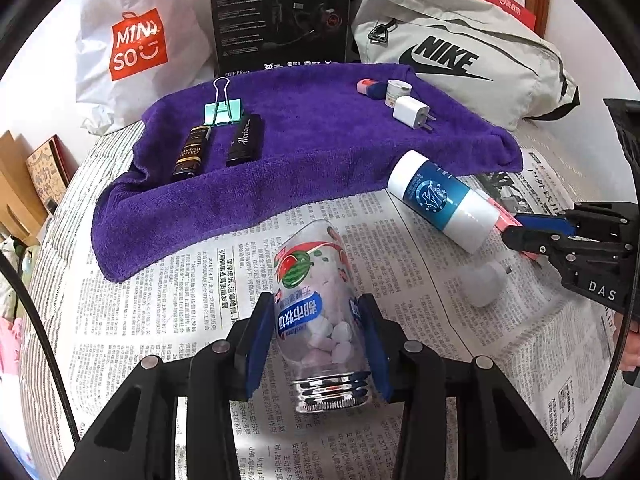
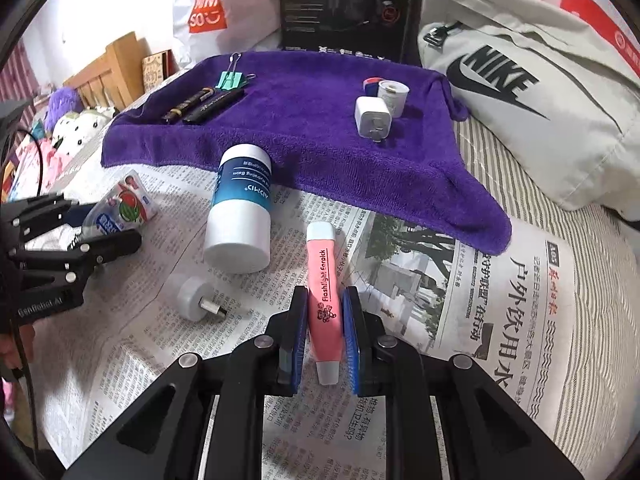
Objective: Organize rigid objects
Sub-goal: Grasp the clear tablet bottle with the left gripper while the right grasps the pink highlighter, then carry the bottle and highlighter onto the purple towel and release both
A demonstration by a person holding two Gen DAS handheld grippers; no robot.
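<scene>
My left gripper (image 1: 316, 328) is shut on a clear candy bottle (image 1: 316, 292) with a watermelon label, lying on the newspaper (image 1: 160, 320). My right gripper (image 2: 325, 324) is shut on a pink flashlight stick (image 2: 324, 284). A blue-and-white balm jar (image 2: 240, 216) lies between them, with a small white USB lamp (image 2: 194, 296) near it. On the purple towel (image 2: 304, 140) lie a green binder clip (image 1: 222, 110), two black lighters (image 1: 218, 148), a white charger (image 2: 372, 116), a small white pot (image 2: 394, 94) and a red-blue item (image 1: 370, 88).
A Nike bag (image 2: 520, 92) lies at the right, a black box (image 1: 280, 16) and a Miniso bag (image 1: 136, 40) behind the towel. A striped bedsheet (image 2: 600, 240) lies under the newspaper. Wooden furniture (image 2: 108, 72) and plush toys stand at the left.
</scene>
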